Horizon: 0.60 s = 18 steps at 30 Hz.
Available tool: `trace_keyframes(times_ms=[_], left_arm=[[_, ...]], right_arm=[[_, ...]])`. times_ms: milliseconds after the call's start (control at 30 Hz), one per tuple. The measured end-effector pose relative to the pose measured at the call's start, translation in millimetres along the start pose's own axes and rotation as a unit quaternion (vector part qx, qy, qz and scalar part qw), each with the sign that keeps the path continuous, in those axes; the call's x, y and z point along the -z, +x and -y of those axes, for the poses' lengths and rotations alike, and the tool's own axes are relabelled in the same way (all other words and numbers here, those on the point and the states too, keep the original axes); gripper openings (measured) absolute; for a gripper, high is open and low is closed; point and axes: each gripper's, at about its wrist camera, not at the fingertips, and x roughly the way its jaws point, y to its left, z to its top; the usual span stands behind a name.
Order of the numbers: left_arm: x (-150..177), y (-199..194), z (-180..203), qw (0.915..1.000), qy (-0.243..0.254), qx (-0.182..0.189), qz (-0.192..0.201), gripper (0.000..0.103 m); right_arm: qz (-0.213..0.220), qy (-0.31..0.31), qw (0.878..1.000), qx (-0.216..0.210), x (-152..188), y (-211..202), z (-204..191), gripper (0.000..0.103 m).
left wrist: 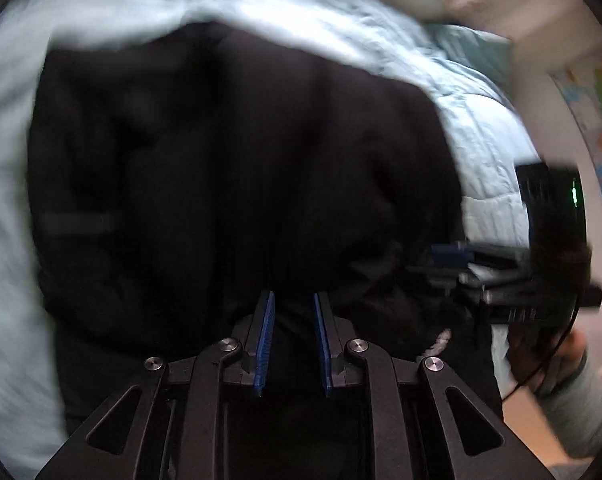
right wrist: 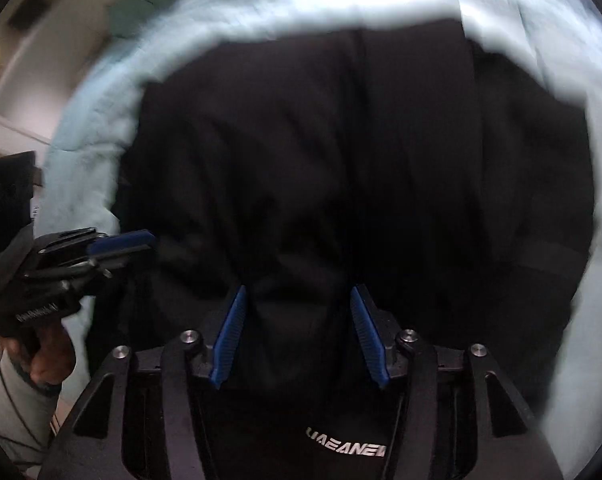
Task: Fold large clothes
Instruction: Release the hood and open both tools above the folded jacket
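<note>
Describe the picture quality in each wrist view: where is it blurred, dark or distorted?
Left wrist view: the pale blue bedding and black garment are motion-smeared, while the left gripper stays sharp. Right wrist view: the same fisheye bending; the garment is too dark for detail, while the right gripper is crisp.

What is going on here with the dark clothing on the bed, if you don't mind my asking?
A person is folding a large black garment spread on a pale blue bedspread, with a hand-held gripper in each hand. The left hand-held gripper has its jaws narrowly apart above the fabric. The right hand-held gripper is open wider over the garment's near edge. Neither clearly holds cloth at this moment.
</note>
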Motion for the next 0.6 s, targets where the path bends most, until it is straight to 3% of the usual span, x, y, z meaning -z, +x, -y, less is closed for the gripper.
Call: trace_keyframes(times_ms=[133, 300, 500, 533, 600], left_arm=[[-3.7, 10.7, -10.1, 0.9992, -0.036, 0.015, -0.006, 0.02], [-4.0, -20.5, 13.1, 0.9997, 0.017, 0.016, 0.0, 0.02], [-20.9, -54.7, 53.4, 0.9936, 0.048, 0.085, 0.056, 0.02], [-26.8, -51.2, 56.4, 0.9937, 0.051, 0.083, 0.056, 0.02], [-47.6, -30.6, 56.7, 0.9969, 0.048, 0.034, 0.052, 0.02]], right_arm=[[0.037, -0.025, 0.998, 0.04, 18.2, 26.6, -4.5, 0.059], [0.039, -0.05, 0.997, 0.044, 21.2, -2.4, -14.1, 0.059], [0.091, -0.092, 0.991, 0.046, 29.9, -44.8, -37.8, 0.06], [0.092, -0.094, 0.99, 0.05, 30.2, -41.2, -39.1, 0.06], [0.07, -0.087, 0.992, 0.06, 30.3, -20.6, -42.3, 0.06]])
